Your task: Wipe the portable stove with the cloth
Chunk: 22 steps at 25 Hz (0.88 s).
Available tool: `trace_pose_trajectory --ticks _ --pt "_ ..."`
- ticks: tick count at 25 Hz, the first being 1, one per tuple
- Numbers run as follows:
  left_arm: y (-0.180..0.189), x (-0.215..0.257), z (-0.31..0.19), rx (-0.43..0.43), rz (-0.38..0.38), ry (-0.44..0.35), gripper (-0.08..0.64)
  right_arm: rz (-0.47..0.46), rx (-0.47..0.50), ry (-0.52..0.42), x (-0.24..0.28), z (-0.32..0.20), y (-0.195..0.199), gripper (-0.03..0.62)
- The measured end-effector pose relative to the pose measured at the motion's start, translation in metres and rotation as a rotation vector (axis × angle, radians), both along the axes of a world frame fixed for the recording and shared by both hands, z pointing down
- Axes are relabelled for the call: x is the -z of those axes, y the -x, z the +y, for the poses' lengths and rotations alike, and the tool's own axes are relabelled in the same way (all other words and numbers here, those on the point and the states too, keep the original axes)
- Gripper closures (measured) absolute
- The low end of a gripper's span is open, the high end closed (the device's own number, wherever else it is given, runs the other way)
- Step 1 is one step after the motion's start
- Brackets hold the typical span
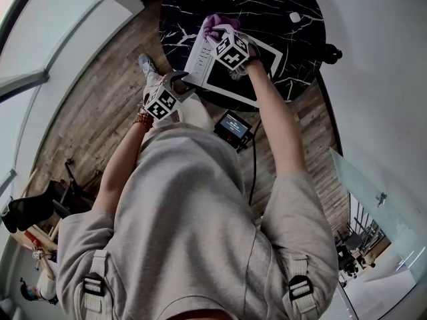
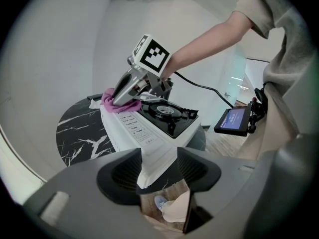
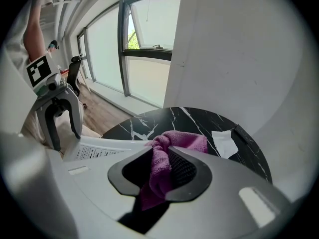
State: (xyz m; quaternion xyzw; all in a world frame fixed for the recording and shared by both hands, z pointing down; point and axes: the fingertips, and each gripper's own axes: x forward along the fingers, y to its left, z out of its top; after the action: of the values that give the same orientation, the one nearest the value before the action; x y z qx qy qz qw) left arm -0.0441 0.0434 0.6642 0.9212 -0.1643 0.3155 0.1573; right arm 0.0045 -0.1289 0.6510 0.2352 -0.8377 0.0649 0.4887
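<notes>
- Sitting at the near edge of the round black marble table [image 1: 267, 12], the portable stove [image 1: 200, 59] is gripped at its white near corner by the left gripper [image 2: 158, 171], whose jaws are closed on it.
- The purple cloth [image 3: 164, 158] is clamped between the jaws of the right gripper [image 3: 167, 166] and is pressed on the far end of the stove's white printed panel.
- A white scrap of paper [image 3: 223, 143] is seen farther back on the table.
- A small lit screen [image 2: 234, 121] with a cable is seen beside the table, over the wooden floor [image 1: 100, 99].

Both forearms [image 1: 270, 105] reach up-frame. The left hand-held gripper [image 2: 159, 171] clamps the white portable stove [image 2: 149, 133] by its corner; the right hand-held gripper [image 3: 160, 158] pinches the purple cloth [image 3: 183, 140].
</notes>
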Motion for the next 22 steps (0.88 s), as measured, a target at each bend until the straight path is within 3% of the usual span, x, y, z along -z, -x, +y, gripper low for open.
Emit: trace_pose_trajectory --ticks 22 --pt "-0.001 -0.003 -0.001 0.021 0.022 0.001 0.337 -0.058 0.064 0.02 0.003 0.039 0.021 0.489"
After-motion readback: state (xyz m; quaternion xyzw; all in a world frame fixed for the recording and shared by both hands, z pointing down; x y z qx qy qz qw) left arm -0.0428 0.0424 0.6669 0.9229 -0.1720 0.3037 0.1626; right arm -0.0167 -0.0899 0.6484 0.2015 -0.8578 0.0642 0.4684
